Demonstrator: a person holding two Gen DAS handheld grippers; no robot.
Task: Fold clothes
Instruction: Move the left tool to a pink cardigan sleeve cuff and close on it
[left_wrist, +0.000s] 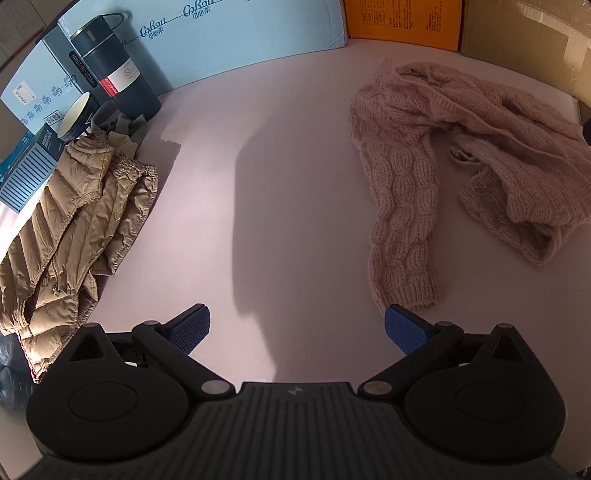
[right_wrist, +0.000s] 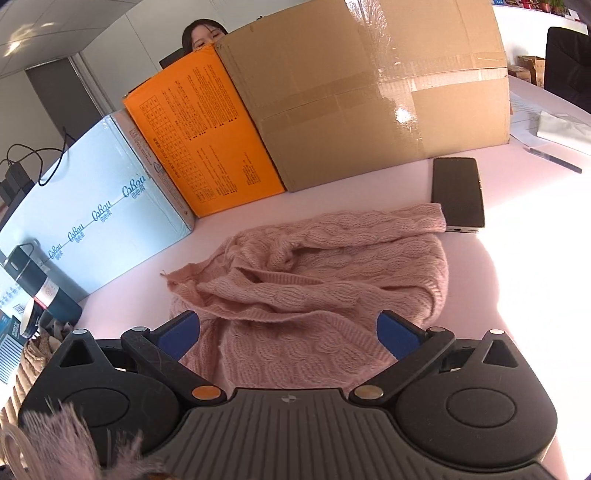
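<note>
A pink cable-knit sweater (left_wrist: 461, 155) lies crumpled on the pale pink table, one sleeve stretched toward my left gripper. My left gripper (left_wrist: 297, 326) is open and empty over bare table, its right pad close to the sleeve cuff (left_wrist: 410, 288). In the right wrist view the same sweater (right_wrist: 317, 280) lies bunched right in front of my right gripper (right_wrist: 288, 332), which is open just above the knit and holds nothing. A tan quilted down jacket (left_wrist: 70, 229) lies folded at the left.
A light blue carton (left_wrist: 236, 40), an orange box (right_wrist: 199, 140) and a taped brown cardboard box (right_wrist: 369, 88) line the table's back. A dark thermos (left_wrist: 114, 81) and a cup (left_wrist: 75, 118) stand at the back left. A black phone (right_wrist: 458, 194) lies beside the sweater's sleeve.
</note>
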